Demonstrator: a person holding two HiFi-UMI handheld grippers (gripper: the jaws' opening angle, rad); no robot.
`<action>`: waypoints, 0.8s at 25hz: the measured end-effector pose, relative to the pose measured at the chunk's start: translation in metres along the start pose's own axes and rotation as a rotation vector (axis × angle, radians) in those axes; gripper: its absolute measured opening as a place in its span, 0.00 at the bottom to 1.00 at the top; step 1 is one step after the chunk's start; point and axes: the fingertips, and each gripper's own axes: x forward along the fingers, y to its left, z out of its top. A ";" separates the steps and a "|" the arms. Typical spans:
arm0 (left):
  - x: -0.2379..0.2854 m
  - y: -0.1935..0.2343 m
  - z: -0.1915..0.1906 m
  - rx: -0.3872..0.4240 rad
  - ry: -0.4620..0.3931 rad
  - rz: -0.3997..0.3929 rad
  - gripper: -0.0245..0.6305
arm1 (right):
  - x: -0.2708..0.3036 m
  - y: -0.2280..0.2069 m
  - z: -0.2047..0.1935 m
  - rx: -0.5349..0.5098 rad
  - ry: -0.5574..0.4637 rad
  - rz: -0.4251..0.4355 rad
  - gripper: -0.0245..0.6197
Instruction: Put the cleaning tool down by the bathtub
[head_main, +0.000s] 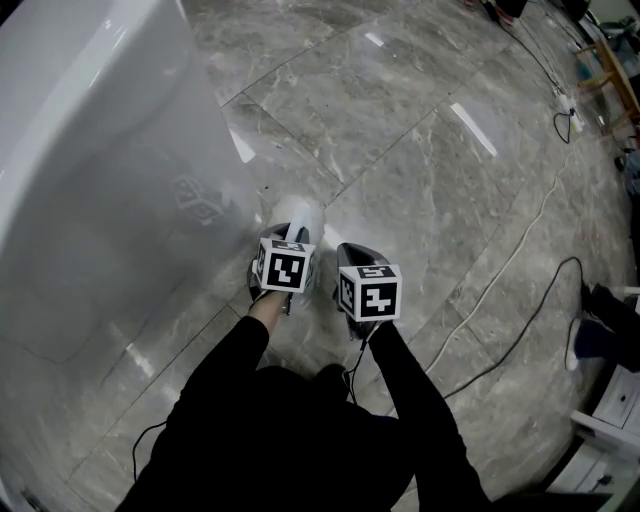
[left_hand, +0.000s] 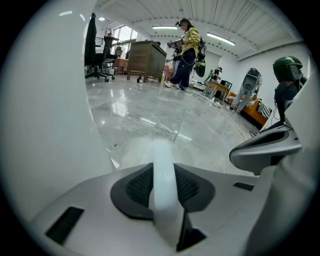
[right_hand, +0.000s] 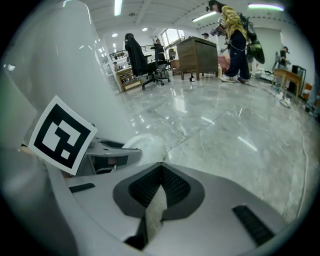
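Observation:
The white bathtub (head_main: 90, 150) fills the left of the head view, and its smooth wall (left_hand: 45, 125) stands close on the left of both gripper views. My left gripper (head_main: 290, 238) is shut on the white handle of the cleaning tool (left_hand: 164, 190). The tool's pale rounded head (head_main: 296, 214) is low over the grey marble floor just off the tub's side. I cannot tell whether the head touches the floor. My right gripper (head_main: 352, 258) hangs right beside the left one. Its jaws (right_hand: 161, 167) meet at the tips with nothing held. From there the tool's head (right_hand: 145, 142) shows ahead to the left.
Black and white cables (head_main: 500, 290) snake over the floor to the right. White furniture (head_main: 610, 410) stands at the lower right edge. Far off are a wooden desk (left_hand: 146, 60), office chairs (right_hand: 137, 62) and a person in a yellow top (left_hand: 187, 50).

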 end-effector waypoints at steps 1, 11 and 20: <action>0.000 -0.001 0.000 -0.004 0.000 -0.005 0.19 | -0.001 -0.001 0.000 0.002 -0.001 -0.002 0.04; -0.016 -0.014 0.018 0.013 -0.036 -0.038 0.20 | -0.011 -0.004 0.006 0.026 -0.014 -0.014 0.04; -0.055 -0.027 0.037 0.081 -0.118 -0.061 0.21 | -0.023 -0.003 0.006 0.035 -0.017 -0.018 0.04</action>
